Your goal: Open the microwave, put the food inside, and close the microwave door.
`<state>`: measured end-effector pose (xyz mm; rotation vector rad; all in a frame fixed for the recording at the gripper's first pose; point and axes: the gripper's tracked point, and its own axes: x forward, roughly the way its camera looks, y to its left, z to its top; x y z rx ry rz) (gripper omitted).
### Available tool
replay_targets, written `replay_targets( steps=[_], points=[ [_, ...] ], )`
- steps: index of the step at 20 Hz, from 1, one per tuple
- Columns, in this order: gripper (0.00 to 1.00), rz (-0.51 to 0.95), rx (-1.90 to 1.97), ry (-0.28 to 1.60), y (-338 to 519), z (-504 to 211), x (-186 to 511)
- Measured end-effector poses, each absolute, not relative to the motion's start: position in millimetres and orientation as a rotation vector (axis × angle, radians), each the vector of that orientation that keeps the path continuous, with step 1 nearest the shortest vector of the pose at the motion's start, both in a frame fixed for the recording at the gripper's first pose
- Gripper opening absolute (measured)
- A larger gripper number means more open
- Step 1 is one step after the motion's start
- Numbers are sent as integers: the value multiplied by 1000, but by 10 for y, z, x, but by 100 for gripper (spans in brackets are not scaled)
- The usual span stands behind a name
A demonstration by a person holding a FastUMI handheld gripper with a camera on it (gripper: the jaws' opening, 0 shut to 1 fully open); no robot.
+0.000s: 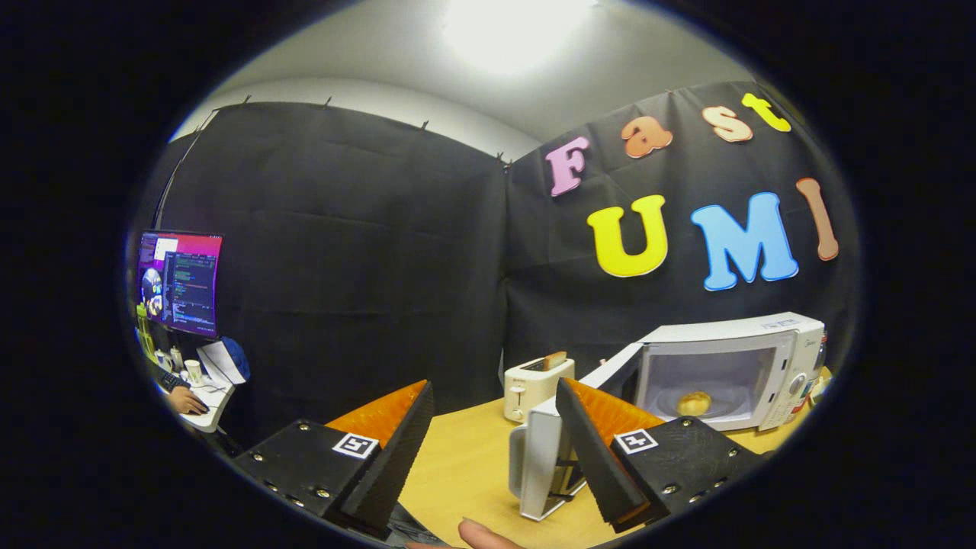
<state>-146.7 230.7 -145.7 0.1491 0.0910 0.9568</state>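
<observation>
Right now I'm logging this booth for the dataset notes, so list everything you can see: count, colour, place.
microwave: one, white, on the table beyond the right finger
microwave door: one, white, swung open, just ahead of the fingers
food: one, pale brown bun, inside the microwave
toaster: one, cream, beside the microwave, a slice sticking out
table: one, light wood, under the fingers
monitor: one, lit, on a side desk
cup: one, white, below the monitor
person's hand: one, at that desk
fingertip: one, between the fingers
gripper: one, fingers spread, holding nothing
</observation>
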Motion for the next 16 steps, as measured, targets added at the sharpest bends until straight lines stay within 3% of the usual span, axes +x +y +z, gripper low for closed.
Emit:
replay_targets(
  steps=[2, 4, 6, 8, 10, 12, 16],
  points=[
    [95, 993, 90, 170, 2628, -1772, -1517],
    [74, 969, 51, 196, 2790, -2012, -1470],
    [64, 894, 17, 230, 2866, -2262, -1321],
    [41, 884, 28, 299, 2982, -2547, -1227],
    [32, 827, 11, 337, 2904, -2684, -1131],
    [10, 799, 6, 299, 2866, -2672, -1046],
    [7, 715, -76, 258, 2616, -2680, -959]
  ],
)
